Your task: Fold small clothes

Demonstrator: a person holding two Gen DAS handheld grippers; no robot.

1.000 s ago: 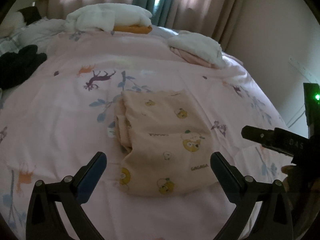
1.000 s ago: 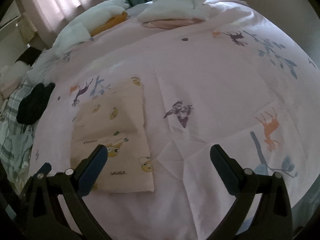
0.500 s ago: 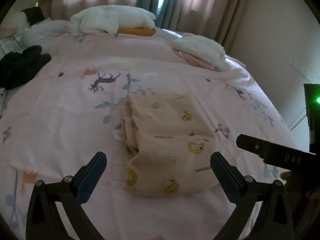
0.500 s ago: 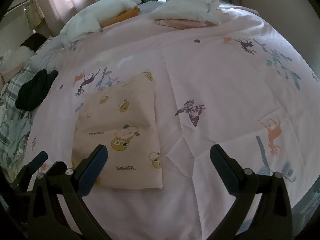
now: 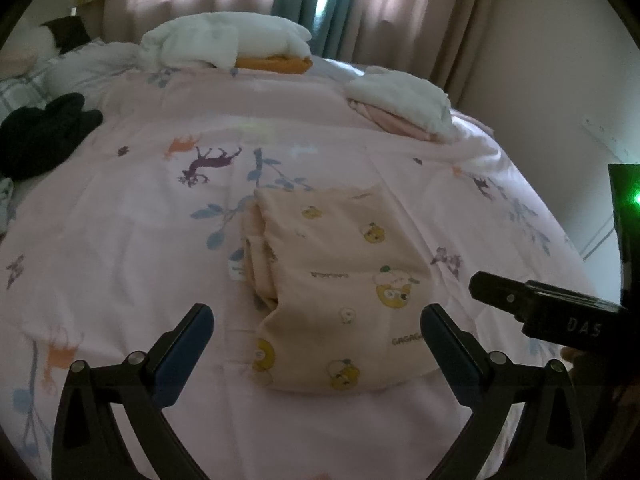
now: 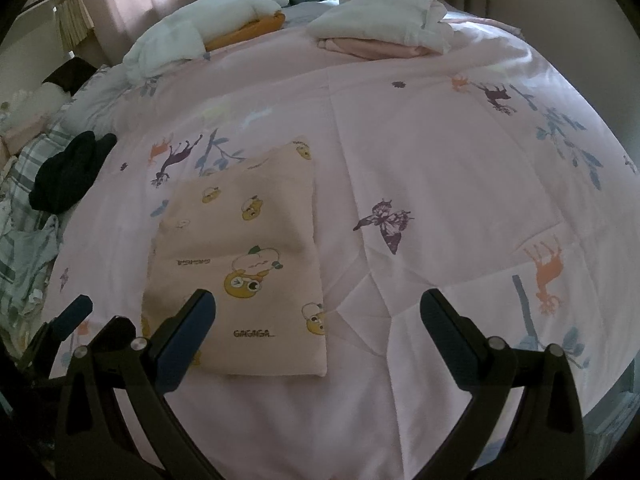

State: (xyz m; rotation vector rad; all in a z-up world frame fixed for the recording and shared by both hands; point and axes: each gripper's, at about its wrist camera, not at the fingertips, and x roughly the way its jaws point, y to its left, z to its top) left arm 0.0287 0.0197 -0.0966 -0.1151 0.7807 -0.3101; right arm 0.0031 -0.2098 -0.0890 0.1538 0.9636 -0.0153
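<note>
On pink quilt (image 5: 120,240), folded peach printed garment (image 5: 340,292), soft rectangle.

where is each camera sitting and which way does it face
Left wrist: rides the left tongs, facing across the bed toward the curtains, folded peach garment between its open fingers; right tongs enter at right.
Right wrist: rides the right tongs, same heading, garment toward the left; a left-tongs fingertip shows lower left.
Shared: garment, black clothing, both folded stacks.
</note>
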